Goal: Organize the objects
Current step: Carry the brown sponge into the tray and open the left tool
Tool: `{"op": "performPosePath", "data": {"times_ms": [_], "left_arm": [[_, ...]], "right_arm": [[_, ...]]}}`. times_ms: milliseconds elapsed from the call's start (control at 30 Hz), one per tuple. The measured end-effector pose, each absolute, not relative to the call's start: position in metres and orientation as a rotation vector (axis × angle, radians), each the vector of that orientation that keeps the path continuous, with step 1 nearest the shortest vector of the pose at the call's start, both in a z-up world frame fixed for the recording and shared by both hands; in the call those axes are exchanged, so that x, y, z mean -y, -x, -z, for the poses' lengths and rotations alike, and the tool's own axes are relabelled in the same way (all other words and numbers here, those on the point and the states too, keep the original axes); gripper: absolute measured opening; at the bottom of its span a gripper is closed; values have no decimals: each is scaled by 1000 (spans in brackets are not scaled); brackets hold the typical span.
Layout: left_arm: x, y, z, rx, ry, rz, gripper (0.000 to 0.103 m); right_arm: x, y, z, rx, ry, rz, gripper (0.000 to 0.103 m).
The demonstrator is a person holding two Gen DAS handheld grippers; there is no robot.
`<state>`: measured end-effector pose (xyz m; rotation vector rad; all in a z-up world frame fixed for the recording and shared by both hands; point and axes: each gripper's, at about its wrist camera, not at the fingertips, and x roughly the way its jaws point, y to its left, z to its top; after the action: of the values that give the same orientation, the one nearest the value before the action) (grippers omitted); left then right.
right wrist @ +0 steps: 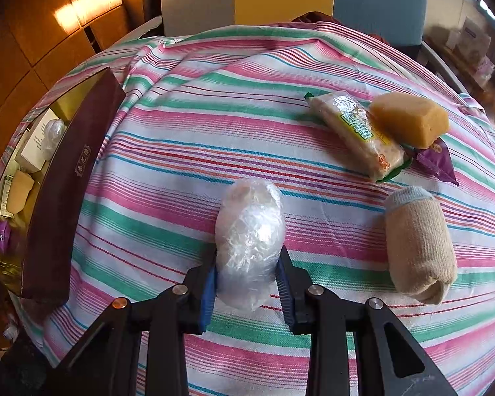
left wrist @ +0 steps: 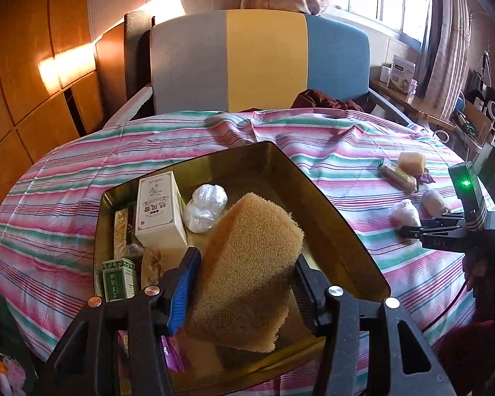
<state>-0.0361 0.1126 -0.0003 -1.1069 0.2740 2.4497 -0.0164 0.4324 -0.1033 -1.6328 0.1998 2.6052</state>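
A: Nearest in the left wrist view, what has the left gripper point(left wrist: 244, 283) got?

B: Its jaws are clamped on a big tan sponge point(left wrist: 250, 264), held tilted over the gold-lined tray point(left wrist: 346, 231); inside, at ten o'clock of the sponge, a white box point(left wrist: 160, 211), a green box point(left wrist: 118, 279) and a plastic-wrapped ball point(left wrist: 205, 209).

A: And the right gripper point(right wrist: 247, 288)?

B: Closed on a plastic-wrapped bundle point(right wrist: 249, 241) lying on the striped cloth point(right wrist: 181, 138); the tray's maroon wall is at nine o'clock.

A: Farther out?

B: At three o'clock a rolled beige sock point(right wrist: 419, 247); at one o'clock a snack packet point(right wrist: 356, 132) touching a yellow block point(right wrist: 409, 118), with a purple wrapper point(right wrist: 437, 161) beside them; beyond the cloth, a grey, yellow and blue chair back point(left wrist: 257, 62).
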Motion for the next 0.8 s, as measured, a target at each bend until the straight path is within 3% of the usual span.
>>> {"op": "performPosePath", "data": {"times_ms": [600, 700, 800], "left_arm": [[-135, 41, 15, -304, 1154, -2377, 54], [-135, 52, 19, -219, 1215, -2319, 54], [-128, 73, 23, -15, 1313, -2235, 54]], "right_arm": [[-427, 18, 104, -150, 1636, -2605, 33], [-426, 18, 104, -143, 1635, -2604, 33], [-426, 18, 104, -137, 1634, -2604, 33]]}}
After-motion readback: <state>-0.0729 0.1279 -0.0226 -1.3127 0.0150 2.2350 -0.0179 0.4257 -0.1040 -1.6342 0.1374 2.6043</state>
